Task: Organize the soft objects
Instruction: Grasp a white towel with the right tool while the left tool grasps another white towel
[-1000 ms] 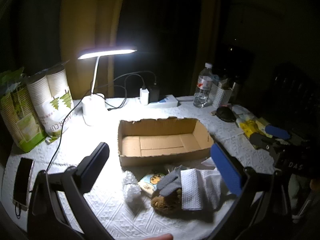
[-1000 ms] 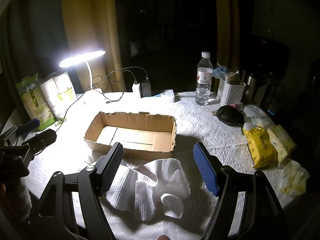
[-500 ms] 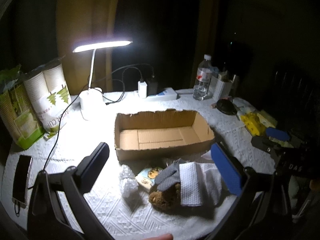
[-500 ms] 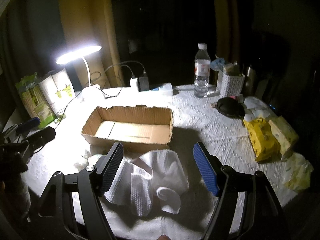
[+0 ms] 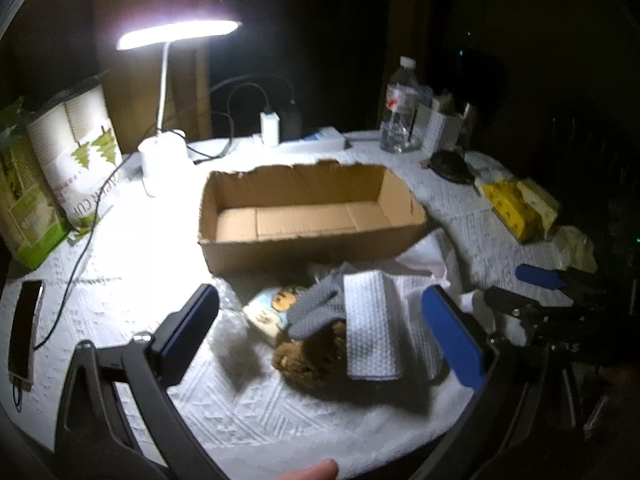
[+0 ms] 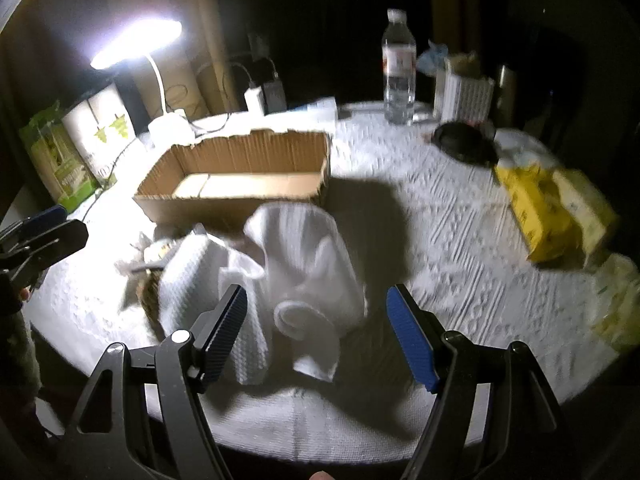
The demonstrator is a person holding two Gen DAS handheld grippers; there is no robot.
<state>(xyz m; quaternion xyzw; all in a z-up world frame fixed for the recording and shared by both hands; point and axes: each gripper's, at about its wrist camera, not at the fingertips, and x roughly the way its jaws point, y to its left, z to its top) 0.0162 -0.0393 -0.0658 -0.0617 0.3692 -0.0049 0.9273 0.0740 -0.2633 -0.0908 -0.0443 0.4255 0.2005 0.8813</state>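
An empty cardboard box [image 5: 308, 216] [image 6: 236, 176] stands mid-table under the lamp. In front of it lies a heap of soft things: a white cloth [image 6: 304, 248] [image 5: 370, 320], a grey glove [image 5: 316, 304], a brown plush toy [image 5: 310, 354] and a small picture pack [image 5: 270, 310]. My left gripper [image 5: 320, 334] is open, its fingers either side of the plush and glove, above them. My right gripper [image 6: 316, 326] is open over the near end of the white cloth. Each gripper shows at the edge of the other's view.
A lit desk lamp [image 5: 168, 80], paper-cup sleeves [image 5: 78, 152] and a phone [image 5: 26, 328] sit left. A water bottle [image 6: 398, 68], white basket [image 6: 464, 94], dark pouch [image 6: 464, 144] and yellow packs [image 6: 536, 208] sit right. The table's near edge [image 6: 320, 436] is close.
Both grippers have come forward and down toward the heap of soft things, which now looks larger between the fingers. Nothing has been taken hold of.
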